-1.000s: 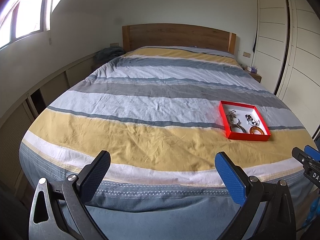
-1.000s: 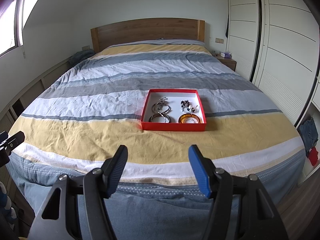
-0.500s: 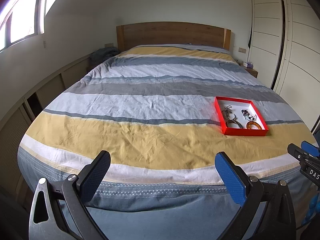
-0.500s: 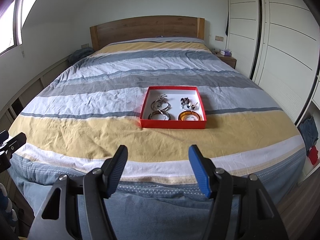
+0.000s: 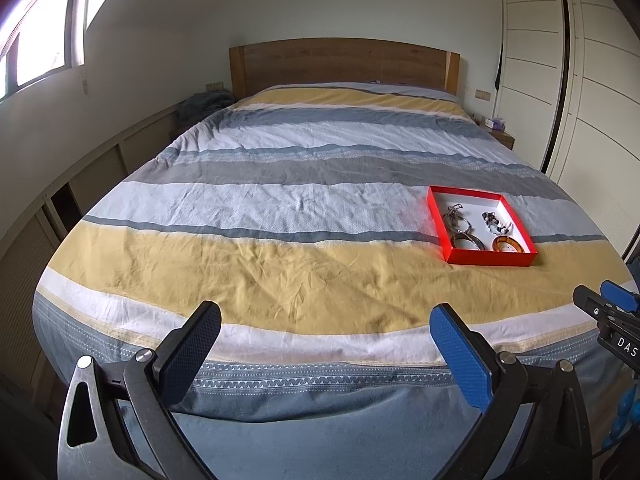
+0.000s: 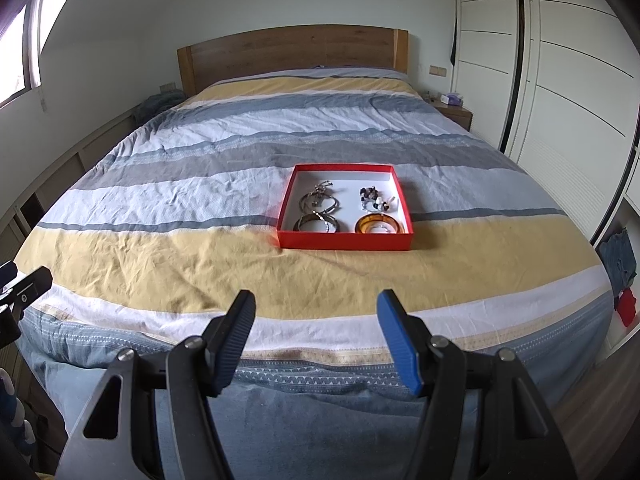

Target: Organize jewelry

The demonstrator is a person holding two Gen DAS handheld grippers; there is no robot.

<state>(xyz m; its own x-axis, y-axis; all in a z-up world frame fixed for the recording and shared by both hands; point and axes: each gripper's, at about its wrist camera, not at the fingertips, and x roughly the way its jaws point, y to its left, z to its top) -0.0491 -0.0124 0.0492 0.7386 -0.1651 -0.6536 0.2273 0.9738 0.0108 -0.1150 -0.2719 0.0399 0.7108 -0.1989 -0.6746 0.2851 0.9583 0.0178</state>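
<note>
Red tray (image 6: 344,239) on striped bed (image 6: 160,256): holds metal bangles (image 6: 318,214), bead cluster (image 6: 374,199), amber bangle (image 6: 378,224), all inside. Stage: fits sorting finished or awaiting removal. Left gripper (image 5: 326,350), right gripper (image 6: 316,328): both spread wide, empty, hovering at the bed's foot.
</note>
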